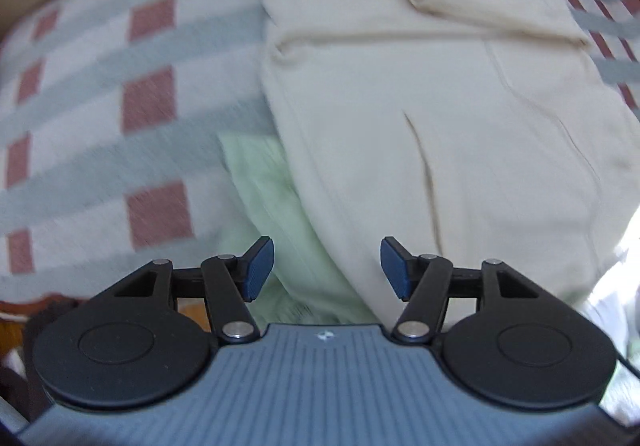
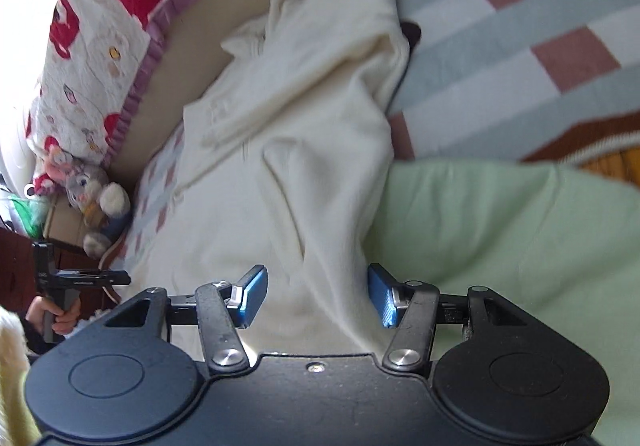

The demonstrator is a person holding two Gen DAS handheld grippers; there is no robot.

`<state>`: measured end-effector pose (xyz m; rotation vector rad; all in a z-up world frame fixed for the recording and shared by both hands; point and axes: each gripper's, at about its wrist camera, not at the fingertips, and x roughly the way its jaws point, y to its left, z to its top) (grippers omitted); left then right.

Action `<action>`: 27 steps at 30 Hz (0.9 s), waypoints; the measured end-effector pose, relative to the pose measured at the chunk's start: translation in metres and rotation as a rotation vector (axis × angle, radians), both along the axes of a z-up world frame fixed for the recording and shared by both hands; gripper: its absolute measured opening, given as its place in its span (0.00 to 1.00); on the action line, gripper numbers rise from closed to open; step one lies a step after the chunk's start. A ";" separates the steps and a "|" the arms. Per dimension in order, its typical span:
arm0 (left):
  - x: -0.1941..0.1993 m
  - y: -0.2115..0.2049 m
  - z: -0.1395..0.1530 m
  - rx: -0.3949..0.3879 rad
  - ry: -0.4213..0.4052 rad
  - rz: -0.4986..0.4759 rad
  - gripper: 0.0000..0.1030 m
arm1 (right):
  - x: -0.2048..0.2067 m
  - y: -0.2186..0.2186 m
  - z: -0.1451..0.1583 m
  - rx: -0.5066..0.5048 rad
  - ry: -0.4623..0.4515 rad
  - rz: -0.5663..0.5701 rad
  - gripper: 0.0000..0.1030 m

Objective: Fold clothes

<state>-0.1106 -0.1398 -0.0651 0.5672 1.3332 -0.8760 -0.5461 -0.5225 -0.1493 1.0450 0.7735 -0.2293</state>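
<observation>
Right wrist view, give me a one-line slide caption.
Open right gripper above a cream garment on a checked blanket, pale green cloth beside it.

Nothing is sitting between my left gripper (image 1: pixel 327 270) fingers, and open air is lying under them above the bed. The checked blanket (image 1: pixel 100 118) to its left is offering flat, bare room to pass. The cream garment (image 1: pixel 420 106) is taking up the middle, its folded layers rising in low ridges, with a green cloth (image 1: pixel 280 214) bulging beside it. My right gripper (image 2: pixel 317 296) is likewise standing clear. Beyond it, the printed quilt (image 2: pixel 92 46) and a plush toy (image 2: pixel 96 206) are blocking the far edge, and a hand (image 2: pixel 54 316) with a tool is crowding that corner.
</observation>
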 end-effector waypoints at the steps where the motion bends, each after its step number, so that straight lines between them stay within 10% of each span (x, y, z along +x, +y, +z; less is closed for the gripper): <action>1: -0.002 0.003 0.000 0.003 0.037 0.001 0.57 | -0.001 0.002 -0.002 0.012 0.004 0.001 0.59; 12: -0.009 0.017 0.005 0.012 0.091 0.010 0.62 | 0.005 0.015 -0.024 0.035 0.001 0.011 0.58; 15: -0.013 0.013 0.009 -0.057 0.108 0.016 0.62 | 0.013 0.021 -0.013 -0.053 -0.027 0.037 0.24; 18: -0.018 0.001 0.010 -0.140 0.149 0.013 0.62 | 0.022 0.020 -0.003 -0.105 -0.074 0.000 0.18; 27: -0.052 -0.010 -0.015 0.000 0.124 -0.059 0.66 | 0.023 0.023 0.019 -0.077 -0.100 0.044 0.22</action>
